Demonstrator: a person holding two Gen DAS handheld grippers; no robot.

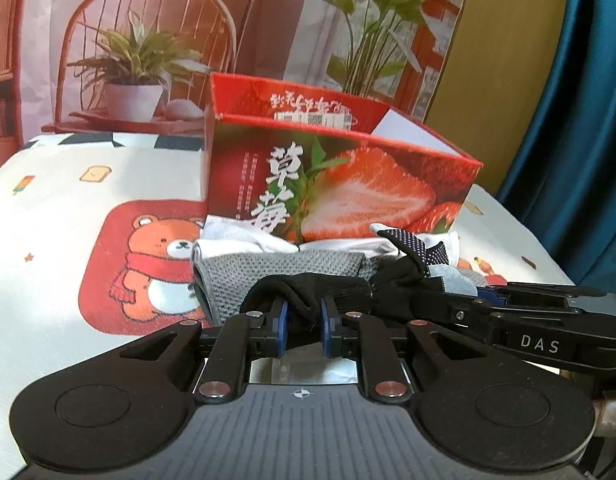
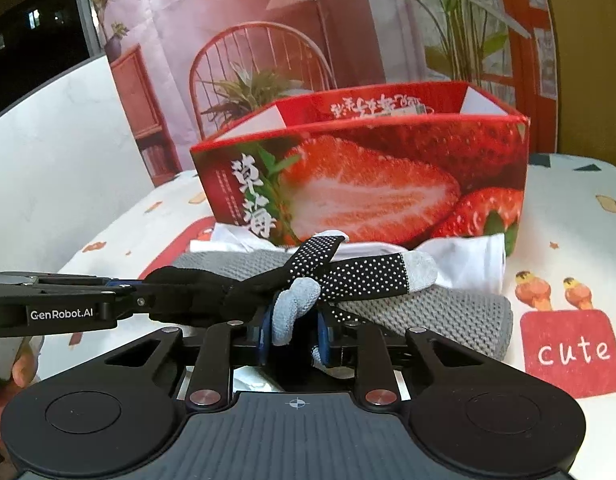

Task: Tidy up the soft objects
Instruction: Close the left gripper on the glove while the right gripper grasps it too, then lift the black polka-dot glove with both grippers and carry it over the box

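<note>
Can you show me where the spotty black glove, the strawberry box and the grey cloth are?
spotty black glove (image 2: 364,270): right wrist view, on a dotted finger.
strawberry box (image 2: 368,192): right wrist view, on its front wall.
grey cloth (image 1: 275,270): left wrist view, on its knitted top.

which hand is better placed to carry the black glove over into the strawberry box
Neither alone, probably: the left gripper clamps the black glove at its cuff, the right gripper at its fingers, so both lift together toward the strawberry box.
</note>
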